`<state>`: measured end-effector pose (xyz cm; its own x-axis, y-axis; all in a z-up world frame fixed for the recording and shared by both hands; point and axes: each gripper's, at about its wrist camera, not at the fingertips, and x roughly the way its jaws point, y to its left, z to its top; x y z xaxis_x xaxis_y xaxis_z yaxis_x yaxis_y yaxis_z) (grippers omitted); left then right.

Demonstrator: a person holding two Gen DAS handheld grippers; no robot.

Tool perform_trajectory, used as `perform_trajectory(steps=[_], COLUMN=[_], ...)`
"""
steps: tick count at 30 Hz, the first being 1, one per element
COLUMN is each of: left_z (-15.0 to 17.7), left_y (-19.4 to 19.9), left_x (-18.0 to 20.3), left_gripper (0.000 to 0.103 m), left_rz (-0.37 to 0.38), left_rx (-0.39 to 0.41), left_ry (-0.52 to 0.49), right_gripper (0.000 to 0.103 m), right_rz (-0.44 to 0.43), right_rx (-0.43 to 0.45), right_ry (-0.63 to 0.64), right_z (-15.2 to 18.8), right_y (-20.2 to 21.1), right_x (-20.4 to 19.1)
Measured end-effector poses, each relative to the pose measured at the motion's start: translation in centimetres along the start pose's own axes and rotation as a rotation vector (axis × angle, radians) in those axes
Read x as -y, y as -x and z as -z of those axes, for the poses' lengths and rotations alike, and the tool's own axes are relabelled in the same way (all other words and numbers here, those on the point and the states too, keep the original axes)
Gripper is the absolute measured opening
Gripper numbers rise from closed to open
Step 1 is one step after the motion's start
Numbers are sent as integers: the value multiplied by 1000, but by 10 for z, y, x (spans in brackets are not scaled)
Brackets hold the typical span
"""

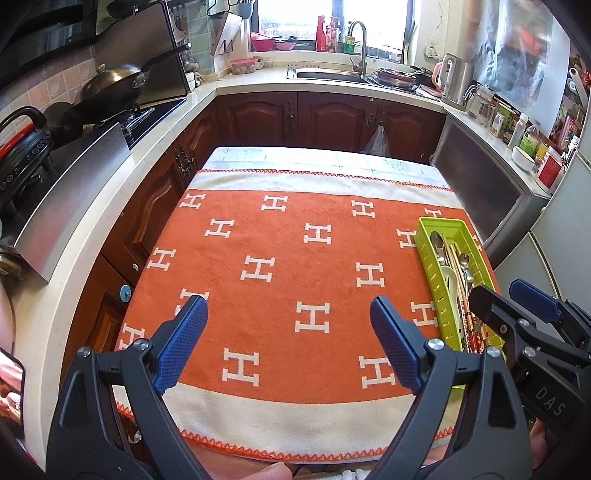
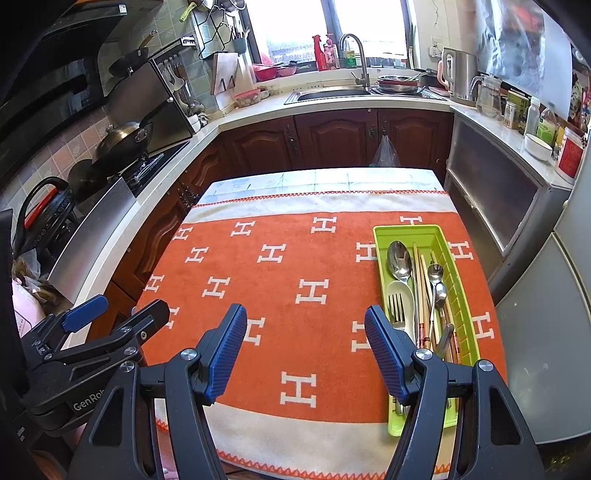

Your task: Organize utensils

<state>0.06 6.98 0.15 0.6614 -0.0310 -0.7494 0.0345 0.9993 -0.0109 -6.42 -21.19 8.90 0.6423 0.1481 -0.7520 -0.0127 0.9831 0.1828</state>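
Bright window [image 2: 325, 22], dark wood cabinets [image 2: 332, 140], pale countertop [image 2: 258, 110]

Left tongs [image 1: 288, 339] open above orange blanket [image 1: 295, 258], green utensil tray [image 1: 428, 266] at right, right tongs [image 1: 517, 299] beside it

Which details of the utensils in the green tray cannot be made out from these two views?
- Right wrist view: the right gripper finger hides the fork handle and the green tray's near end.
- Left wrist view: the right gripper covers the chopsticks' near ends.
- Total utensil count: they overlap.

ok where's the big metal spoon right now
In the right wrist view the big metal spoon lies in the green tray's far left corner on the blanket's right side, just beyond the white spoon and beside the chopsticks.
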Motion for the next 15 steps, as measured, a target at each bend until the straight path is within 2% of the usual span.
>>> perform_trajectory(steps=[15], left_z=[2], left_y=[-3], left_x=[2], left_gripper=[88], left_rz=[10], left_rx=[-8], left_ry=[-8], right_gripper=[67], right_rz=[-1], right_rx=[-7], right_ry=[-6], right_z=[4], right_y=[-4], right_x=[1])
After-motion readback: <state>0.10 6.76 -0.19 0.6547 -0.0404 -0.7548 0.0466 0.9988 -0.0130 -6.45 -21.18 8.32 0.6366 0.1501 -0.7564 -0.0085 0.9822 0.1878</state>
